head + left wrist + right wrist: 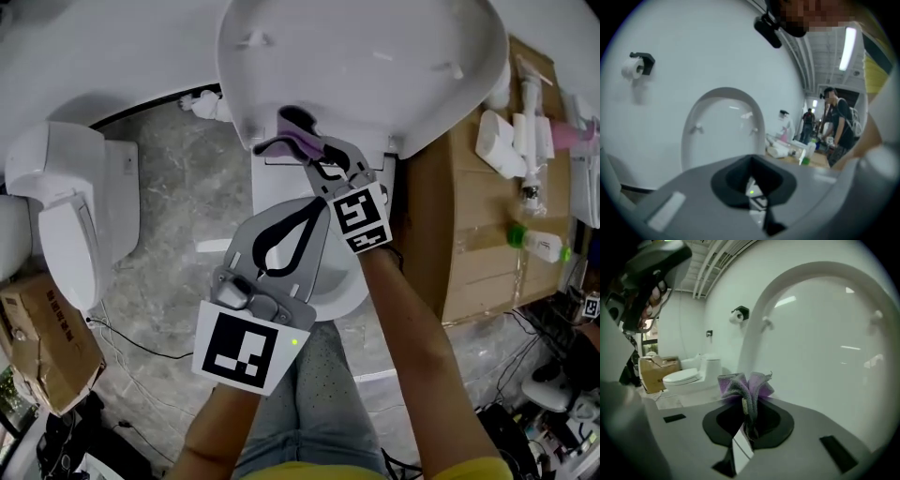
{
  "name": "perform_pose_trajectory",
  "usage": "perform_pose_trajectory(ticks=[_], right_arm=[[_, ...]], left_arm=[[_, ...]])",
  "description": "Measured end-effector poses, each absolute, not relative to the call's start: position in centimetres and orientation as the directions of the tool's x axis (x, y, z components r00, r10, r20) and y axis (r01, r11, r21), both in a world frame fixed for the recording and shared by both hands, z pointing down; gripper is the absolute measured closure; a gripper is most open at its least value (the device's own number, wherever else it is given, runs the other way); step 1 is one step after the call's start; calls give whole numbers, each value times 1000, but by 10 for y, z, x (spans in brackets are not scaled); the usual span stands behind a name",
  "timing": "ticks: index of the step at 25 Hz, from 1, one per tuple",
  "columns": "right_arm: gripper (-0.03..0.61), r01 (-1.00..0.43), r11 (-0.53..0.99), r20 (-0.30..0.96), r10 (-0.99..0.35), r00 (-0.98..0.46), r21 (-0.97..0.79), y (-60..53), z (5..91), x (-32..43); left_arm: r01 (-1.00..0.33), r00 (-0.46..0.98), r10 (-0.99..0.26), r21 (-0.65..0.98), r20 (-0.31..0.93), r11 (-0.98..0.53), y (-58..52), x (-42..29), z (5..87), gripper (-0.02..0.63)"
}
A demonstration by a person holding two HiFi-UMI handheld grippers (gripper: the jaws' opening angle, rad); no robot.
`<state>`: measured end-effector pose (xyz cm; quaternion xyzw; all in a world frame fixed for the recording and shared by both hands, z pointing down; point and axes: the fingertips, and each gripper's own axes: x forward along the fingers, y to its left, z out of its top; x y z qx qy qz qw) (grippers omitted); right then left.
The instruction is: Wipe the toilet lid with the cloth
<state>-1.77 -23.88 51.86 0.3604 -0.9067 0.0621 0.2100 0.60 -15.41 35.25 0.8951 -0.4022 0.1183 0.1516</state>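
Left hand-held gripper [317,206] shut; right [747,404] pinches cloth [744,384].

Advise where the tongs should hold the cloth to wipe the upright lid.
Pinch the cloth at its bunched middle, as the right tongs do, shut on it. Its loose purple folds fan out past the tips, so they would likely meet the lid before the tongs. Come at the lid's inner face from the front, since it stands raised.
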Motion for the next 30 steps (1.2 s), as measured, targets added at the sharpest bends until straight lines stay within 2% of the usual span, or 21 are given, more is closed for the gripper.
perform_pose_trajectory(ticks=[5, 10, 13, 21, 30], right_arm=[[529, -607, 792, 446, -524, -726, -58, -263, 544, -80], [529, -727, 683, 502, -604, -619, -75, -306, 573, -73], [529, -758, 652, 528, -635, -563, -24, -310, 579, -59], [529, -905, 424, 559, -759, -334, 35, -306, 590, 68], [529, -973, 223, 594, -791, -146, 57, -301, 595, 179]], left_arm=[[-785, 609, -705, 154, 364, -600, -155, -13, 360, 617], [-805, 577, -717, 127, 390, -579, -159, -30, 366, 617], [-816, 563, -727, 129, 393, -563, -162, -34, 368, 617], [-778, 612, -689, 138, 387, -614, -169, -1, 370, 617], [-742, 645, -648, 132, 405, -657, -179, 36, 383, 617]])
